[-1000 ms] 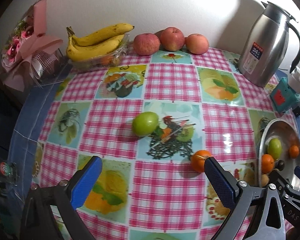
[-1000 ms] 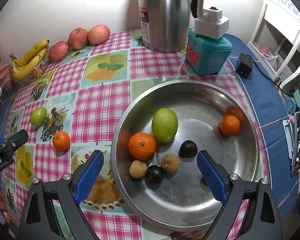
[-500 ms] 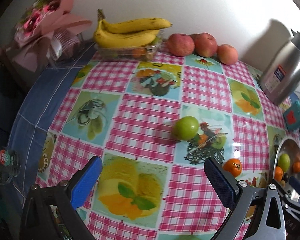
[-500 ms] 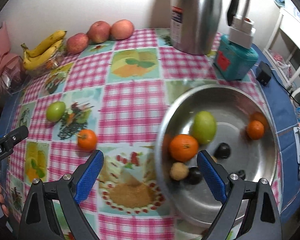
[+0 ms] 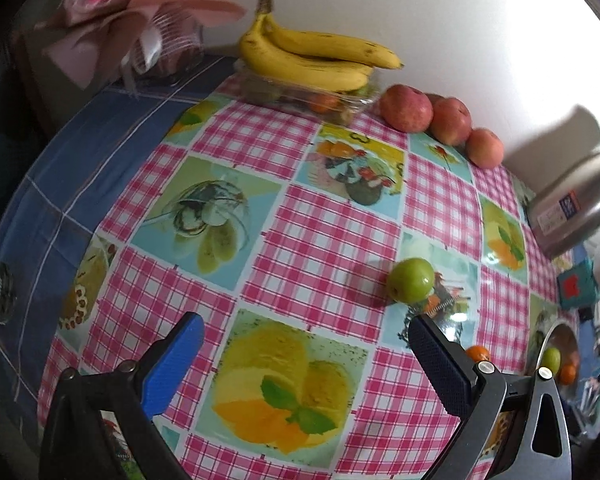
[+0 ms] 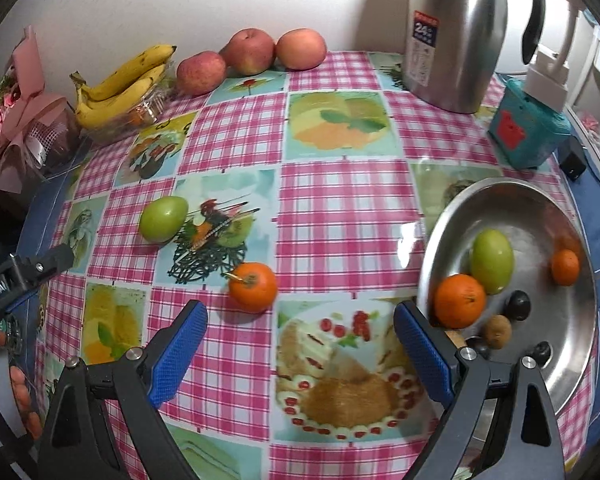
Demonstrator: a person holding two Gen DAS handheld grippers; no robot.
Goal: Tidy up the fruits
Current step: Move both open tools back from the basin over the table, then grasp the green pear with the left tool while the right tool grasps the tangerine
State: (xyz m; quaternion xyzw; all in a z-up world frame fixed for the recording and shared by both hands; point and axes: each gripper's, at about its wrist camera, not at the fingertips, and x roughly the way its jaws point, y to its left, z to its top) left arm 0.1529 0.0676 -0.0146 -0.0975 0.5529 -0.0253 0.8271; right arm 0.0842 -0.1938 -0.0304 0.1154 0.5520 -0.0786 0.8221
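hovering above the checked tablecloth (image 6: 340,208), right gripper (image 6: 300,348) spread wide with nothing between its blue pads (image 6: 178,354). lying just ahead of the gap, slightly left of centre: a loose orange (image 6: 253,287), bare cloth all round it. farther left and beyond, a loose green fruit (image 6: 163,219) on a printed square, well apart from the orange. at the right, a steel bowl (image 6: 540,208), its near rim just beside the right pad; inside it a second green fruit (image 6: 492,261), a large orange (image 6: 459,300), a small orange (image 6: 565,267), some small dark and brown fruits. between the loose orange and the bowl rim, an open stretch of cloth.

along the far edge by the wall: bananas (image 6: 124,84) on a clear tray, three apples (image 6: 252,56) in a row, a steel jug (image 6: 456,32), a teal box (image 6: 530,132) near the right edge. wide free cloth in the middle of the table.

left gripper (image 5: 306,362) likewise spread wide and holding nothing, poised over the near-left part of the table. green fruit (image 5: 411,280) ahead of its right pad, not touching; orange (image 5: 477,354) half hidden behind that pad. blue border (image 5: 80,152) of the table edge curving off at left, pink wrapped flowers (image 5: 140,12) in the far-left corner. left gripper's tip (image 6: 40,266) also poking in at the left edge of the right view.
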